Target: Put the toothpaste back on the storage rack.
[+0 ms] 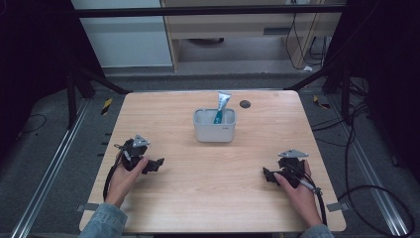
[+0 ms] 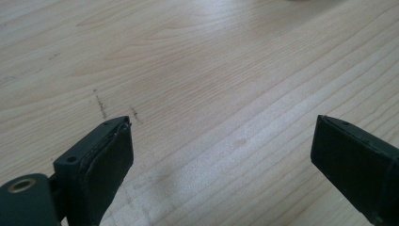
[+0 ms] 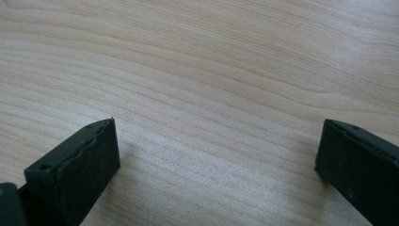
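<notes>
Tube (image 1: 223,102) stands in bin (image 1: 214,132) ahead of and between left tongs (image 1: 157,164) and right tongs (image 1: 267,174), both agape, empty, resting on table (image 1: 213,188); stowing apparently complete.

Both hands carry black grippers: the left gripper (image 1: 157,164) and right gripper (image 1: 267,174) each wear a grey three-cornered plate on top. Black cables trail back along the wrists. Denim-blue sleeves (image 1: 103,222) cover the forearms.
</notes>
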